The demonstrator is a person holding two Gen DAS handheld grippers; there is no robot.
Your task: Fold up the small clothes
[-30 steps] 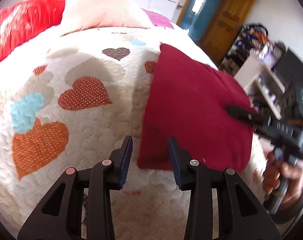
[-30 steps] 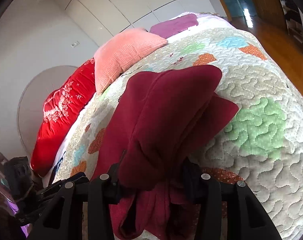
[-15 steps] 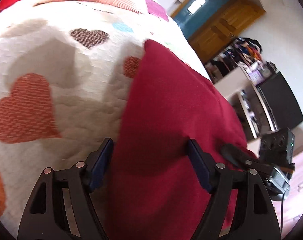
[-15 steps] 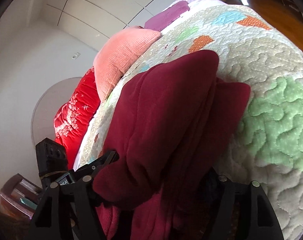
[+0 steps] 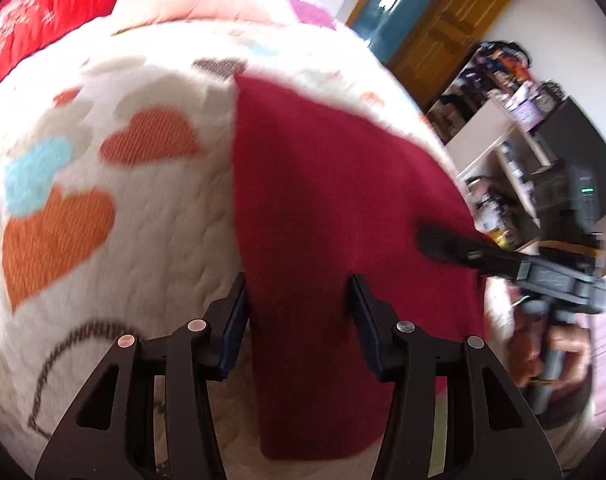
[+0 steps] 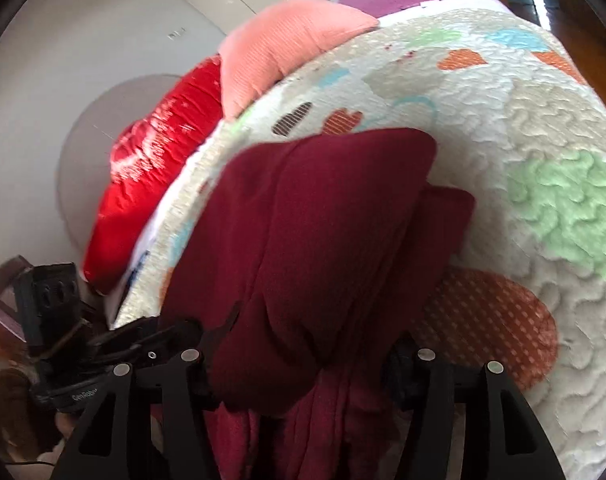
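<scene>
Both tongs closing: left gripper (image 5: pixel 299 312) straddles the maroon garment (image 5: pixel 343 216) (quilt (image 5: pixel 159 240) underneath), right gripper (image 6: pixel 303 356) squeezing its bunched folds.

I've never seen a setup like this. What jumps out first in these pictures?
A dark red garment lies folded on a white quilt patterned with colourful hearts, covering a bed. Two black grippers work on it: the left gripper straddles its near edge, jaws closing, and the right gripper has bunched cloth between its closing jaws. A bright red pillow and a peach one sit at the bed's head.
</scene>
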